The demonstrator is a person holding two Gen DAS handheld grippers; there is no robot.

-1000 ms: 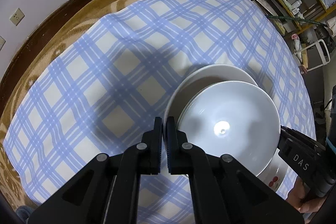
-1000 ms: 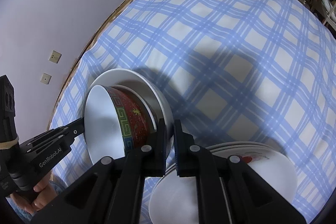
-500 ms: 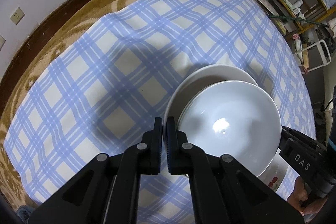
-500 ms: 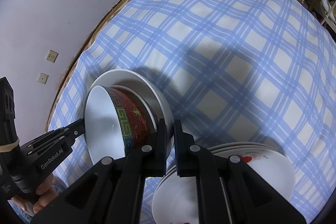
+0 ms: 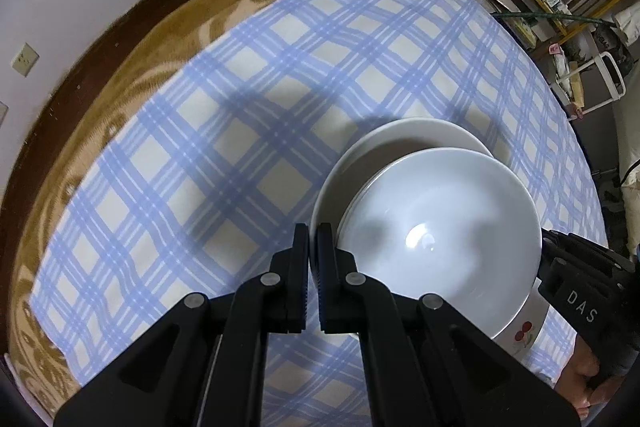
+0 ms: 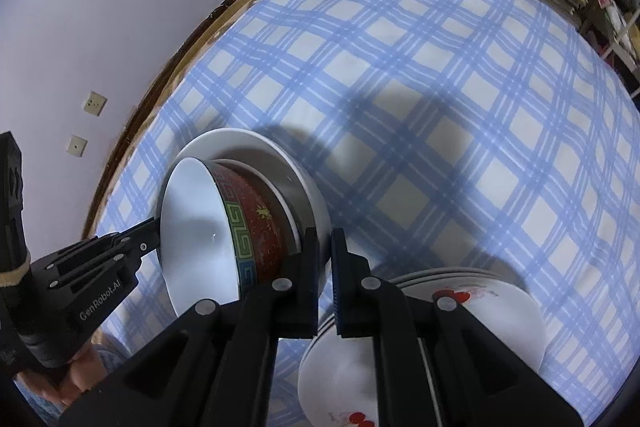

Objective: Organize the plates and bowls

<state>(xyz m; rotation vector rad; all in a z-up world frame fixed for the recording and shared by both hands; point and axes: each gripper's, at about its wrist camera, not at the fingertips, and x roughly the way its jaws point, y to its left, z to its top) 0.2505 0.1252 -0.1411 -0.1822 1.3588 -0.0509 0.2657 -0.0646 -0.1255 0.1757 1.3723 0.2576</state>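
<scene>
Fingers of left gripper (image 5: 313,259) and right gripper (image 6: 325,267) both pinch opposite rim edges of one white plate (image 5: 404,135). Bowl (image 6: 248,223), red patterned outside, white inside, sits on that plate, center-right in left view, left-center in right view. Stack of cherry-print plates (image 6: 480,311) rests lower right on the checked tablecloth (image 5: 240,115) over the table.
</scene>
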